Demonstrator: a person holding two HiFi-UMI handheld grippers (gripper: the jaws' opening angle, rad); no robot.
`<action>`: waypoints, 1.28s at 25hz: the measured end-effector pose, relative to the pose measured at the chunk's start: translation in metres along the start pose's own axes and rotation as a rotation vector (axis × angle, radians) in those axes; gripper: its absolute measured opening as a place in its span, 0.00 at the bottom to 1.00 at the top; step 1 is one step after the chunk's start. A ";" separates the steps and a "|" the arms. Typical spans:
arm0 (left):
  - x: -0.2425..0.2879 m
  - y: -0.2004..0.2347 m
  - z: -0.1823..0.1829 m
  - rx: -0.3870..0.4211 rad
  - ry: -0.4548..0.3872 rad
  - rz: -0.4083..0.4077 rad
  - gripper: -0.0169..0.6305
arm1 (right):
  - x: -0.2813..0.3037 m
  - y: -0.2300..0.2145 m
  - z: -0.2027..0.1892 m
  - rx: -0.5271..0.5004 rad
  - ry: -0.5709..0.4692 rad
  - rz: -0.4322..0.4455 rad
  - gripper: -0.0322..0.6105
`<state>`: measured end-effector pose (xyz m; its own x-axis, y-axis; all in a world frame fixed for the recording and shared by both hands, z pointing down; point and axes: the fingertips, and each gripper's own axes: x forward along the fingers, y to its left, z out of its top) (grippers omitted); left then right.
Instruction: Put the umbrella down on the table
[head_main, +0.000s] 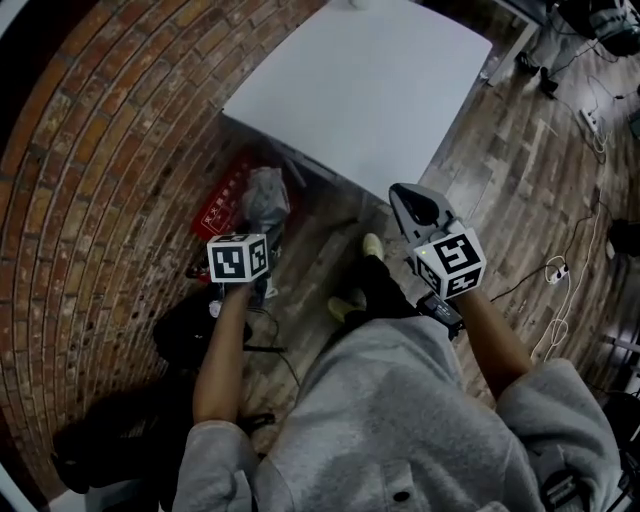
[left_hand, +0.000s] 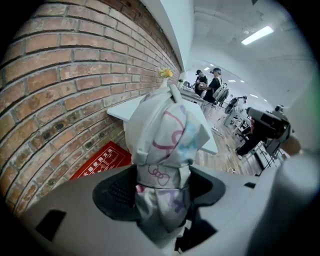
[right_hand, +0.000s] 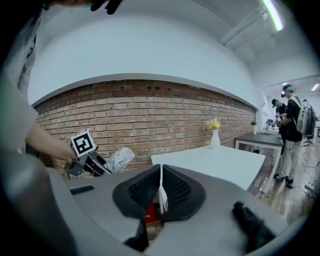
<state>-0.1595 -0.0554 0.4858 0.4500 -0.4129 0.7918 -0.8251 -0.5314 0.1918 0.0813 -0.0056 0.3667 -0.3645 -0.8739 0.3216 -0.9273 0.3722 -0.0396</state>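
Observation:
A folded white umbrella (left_hand: 167, 140) with pink and blue print stands up between the jaws of my left gripper (left_hand: 160, 187), which is shut on its lower part. In the head view the umbrella (head_main: 265, 200) is held over the floor by the brick wall, left of the white table (head_main: 370, 80) and below its top. From the right gripper view, the left gripper (right_hand: 92, 162) and umbrella (right_hand: 120, 159) show at the left. My right gripper (head_main: 408, 200) is near the table's near corner, jaws together. Only a thin white sliver shows between its pads (right_hand: 177, 190), and I cannot tell what it is.
A red crate (head_main: 225, 205) sits on the floor by the brick wall (head_main: 90, 180), under the umbrella. A white vase with yellow flowers (right_hand: 215, 135) stands on the table's far end. People (right_hand: 292, 130) stand at the far right. Cables (head_main: 555, 270) lie on the wooden floor.

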 end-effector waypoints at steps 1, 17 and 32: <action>0.004 -0.004 0.006 0.003 0.001 -0.010 0.48 | -0.002 -0.007 0.000 0.001 -0.001 -0.011 0.10; 0.110 -0.085 0.116 0.097 0.074 -0.092 0.48 | 0.027 -0.134 0.008 0.032 0.007 -0.062 0.10; 0.198 -0.102 0.161 0.142 0.218 -0.095 0.48 | 0.076 -0.209 0.005 0.082 0.032 -0.044 0.10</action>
<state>0.0690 -0.2023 0.5297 0.4264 -0.1952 0.8832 -0.7198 -0.6646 0.2006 0.2469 -0.1512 0.3943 -0.3214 -0.8781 0.3546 -0.9468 0.3054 -0.1018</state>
